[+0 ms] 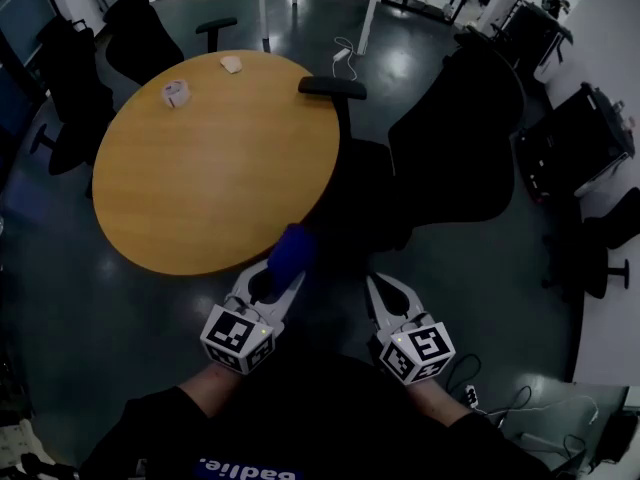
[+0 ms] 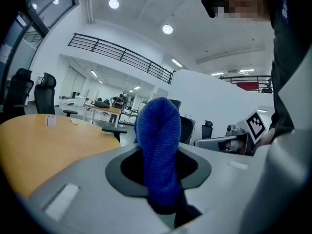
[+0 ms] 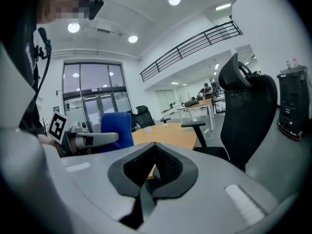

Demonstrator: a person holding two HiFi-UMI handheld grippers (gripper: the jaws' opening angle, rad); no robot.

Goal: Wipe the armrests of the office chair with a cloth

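My left gripper (image 1: pixel 283 280) is shut on a blue cloth (image 1: pixel 293 250), which stands up out of the jaws as a folded bundle (image 2: pixel 158 150) over the near edge of the round wooden table (image 1: pixel 200 178). To its right, my right gripper (image 1: pixel 379 288) is shut with nothing in it (image 3: pixel 153 167). The black office chair (image 1: pixel 455 128) stands ahead of both grippers, beside the table. Its left armrest (image 1: pixel 332 87) reaches out by the table's far right edge. In the right gripper view the chair's back (image 3: pixel 248 116) rises on the right, with the armrest (image 3: pixel 193 125) beside it.
A tape roll (image 1: pixel 176 93) and a small pale object (image 1: pixel 231 64) lie on the far side of the table. Other black chairs (image 1: pixel 140 33) stand at the back left. A black cart (image 1: pixel 575 138) is at the right, and cables (image 1: pixel 470 393) trail on the floor near my right side.
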